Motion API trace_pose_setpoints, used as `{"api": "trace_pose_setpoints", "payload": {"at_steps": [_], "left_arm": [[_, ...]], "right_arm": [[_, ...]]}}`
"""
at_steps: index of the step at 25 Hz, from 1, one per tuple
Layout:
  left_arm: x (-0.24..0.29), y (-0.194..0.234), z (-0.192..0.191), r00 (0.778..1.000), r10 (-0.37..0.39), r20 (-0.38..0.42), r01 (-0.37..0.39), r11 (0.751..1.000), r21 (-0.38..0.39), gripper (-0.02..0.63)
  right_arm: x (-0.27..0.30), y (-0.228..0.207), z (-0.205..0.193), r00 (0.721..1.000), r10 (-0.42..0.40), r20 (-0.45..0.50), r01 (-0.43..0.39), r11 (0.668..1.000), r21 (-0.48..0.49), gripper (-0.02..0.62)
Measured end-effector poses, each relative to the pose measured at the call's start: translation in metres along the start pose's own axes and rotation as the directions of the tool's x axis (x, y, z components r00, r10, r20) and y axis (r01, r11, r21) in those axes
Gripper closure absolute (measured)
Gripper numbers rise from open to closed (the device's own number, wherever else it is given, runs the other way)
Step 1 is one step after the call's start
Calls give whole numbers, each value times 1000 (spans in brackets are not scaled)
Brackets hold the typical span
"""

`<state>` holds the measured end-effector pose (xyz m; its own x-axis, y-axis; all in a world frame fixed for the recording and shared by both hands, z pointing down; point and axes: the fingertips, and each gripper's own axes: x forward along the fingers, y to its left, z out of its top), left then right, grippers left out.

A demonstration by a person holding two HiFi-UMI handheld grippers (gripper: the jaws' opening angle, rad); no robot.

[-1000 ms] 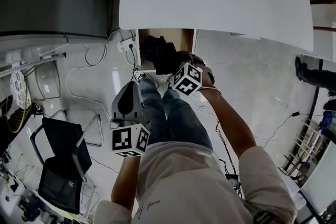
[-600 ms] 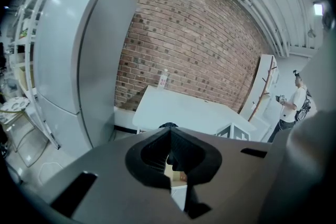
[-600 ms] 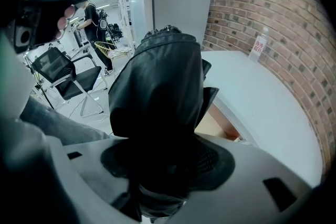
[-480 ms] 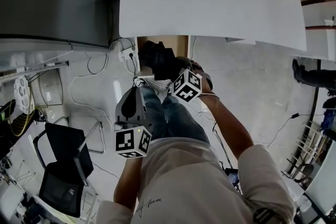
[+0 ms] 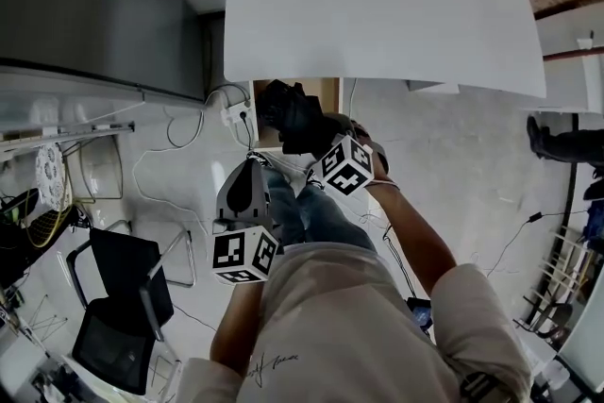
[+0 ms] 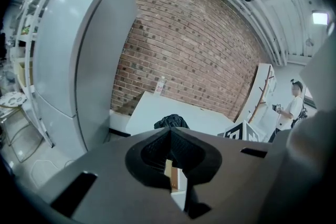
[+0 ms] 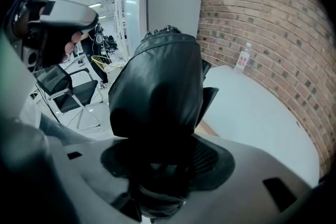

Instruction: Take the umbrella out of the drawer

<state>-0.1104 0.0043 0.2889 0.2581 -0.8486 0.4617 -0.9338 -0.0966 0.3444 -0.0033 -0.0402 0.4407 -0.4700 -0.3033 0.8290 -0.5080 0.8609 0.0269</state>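
1. The right tool (image 5: 316,135) is clamped on the umbrella (image 5: 288,111). In the right gripper view the jaws of the right tool (image 7: 157,161) squeeze its lower end, and the rest of it stands straight up out of the jaws and fills the middle of the frame.
2. From the head camera the umbrella sits right over the open drawer (image 5: 327,93), at the near edge of the white counter (image 5: 377,5). I can't tell from that angle how far clear of the drawer it is.
3. The left tool (image 5: 247,163) is off to the side by the person's knee, apart from the umbrella. Its jaws are together with nothing in them.
4. Looks-wise the umbrella (image 7: 157,89) is black and folded up in a smooth, slightly shiny sleeve. It's crumpled at the top end, and a dark flap sticks out on its right side.
5. View differences:
   - The left gripper view only catches the bunched black top of the umbrella (image 6: 170,121), poking up past the closed jaws of the left tool (image 6: 169,135) against the white counter (image 6: 157,107).
   - Both gripper views show the brick wall (image 6: 199,44) and a bottle (image 7: 242,58) at the back of the counter.
   - The head view barely gets the wall.
   - The head view is the only one showing both tools and the drawer together.
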Motion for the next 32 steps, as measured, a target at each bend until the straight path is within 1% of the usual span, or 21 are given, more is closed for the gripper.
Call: {"api": "trace_pose_setpoints", "payload": {"at_steps": [2,7,17,21,32], "left_arm": [[0,-4,6,1000,-14,12,15,1000,-18,591],[-9,-3,17,999,-23,30,23,1000,5,591],[-24,-13,29,997,-41,70,40,999,19,590],[-28,-20,35,994,-57,89,54,998,36,591],[-36,-42,43,987,-93,127,85,994,64,591]], "right_arm": [[-9,-4,4,1000,-10,13,10,1000,4,342],[-23,-2,14,999,-30,42,29,999,23,342],[-63,0,25,992,-64,106,58,997,60,342],[-81,-3,30,986,-89,138,79,994,74,342],[-123,-3,36,970,-131,207,107,987,121,342]]}}
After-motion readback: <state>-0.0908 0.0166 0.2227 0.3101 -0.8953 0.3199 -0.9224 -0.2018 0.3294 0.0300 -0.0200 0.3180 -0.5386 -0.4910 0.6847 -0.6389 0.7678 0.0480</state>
